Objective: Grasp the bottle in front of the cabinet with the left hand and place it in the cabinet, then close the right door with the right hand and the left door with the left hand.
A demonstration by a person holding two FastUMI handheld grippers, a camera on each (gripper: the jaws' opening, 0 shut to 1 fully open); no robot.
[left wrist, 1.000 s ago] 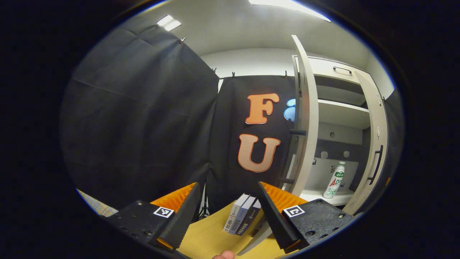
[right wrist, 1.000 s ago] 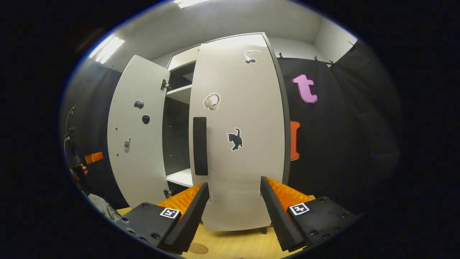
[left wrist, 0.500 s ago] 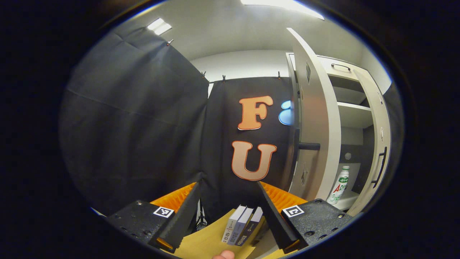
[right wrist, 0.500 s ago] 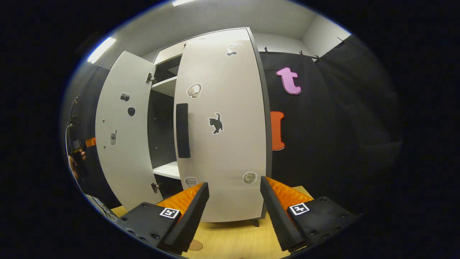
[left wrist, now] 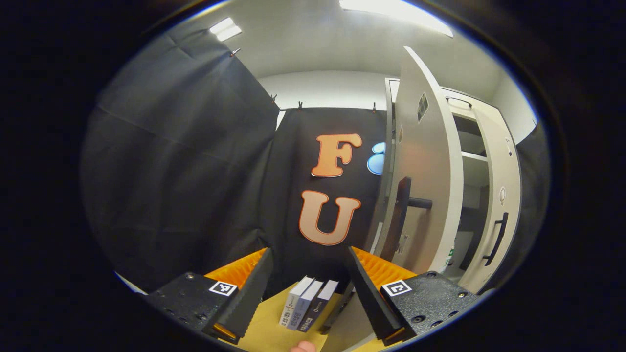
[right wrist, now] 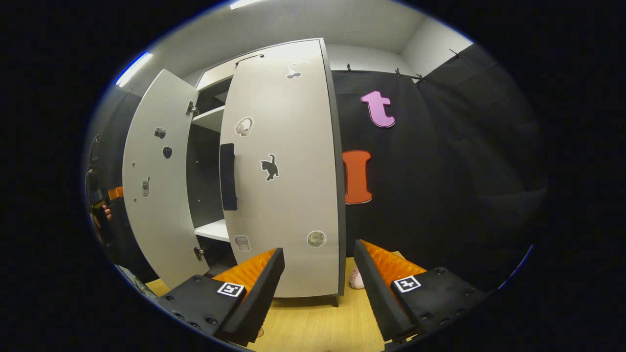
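In the left gripper view my left gripper (left wrist: 308,254) is open and holds nothing, off to the left of the white cabinet. The left door (left wrist: 425,186) stands partly swung in, its outer face and dark handle (left wrist: 402,217) turned toward me. Past its edge a sliver of the bottle (left wrist: 449,255) shows inside the cabinet. The right door (left wrist: 501,195) stands beyond. In the right gripper view my right gripper (right wrist: 318,252) is open and apart from the right door (right wrist: 288,171), which lies close against the cabinet. The left door (right wrist: 151,186) hangs open, with a gap between the two.
Three books (left wrist: 305,310) stand on the wooden table (left wrist: 266,332) ahead of the left gripper. A cabinet shelf (right wrist: 212,230) shows through the gap. A hand with the other gripper (right wrist: 105,205) is at the far left. A small pale object (right wrist: 356,279) lies by the cabinet's foot.
The left door has swung further in and now hides nearly all of the bottle. The right gripper has drawn back from the right door and turned right.
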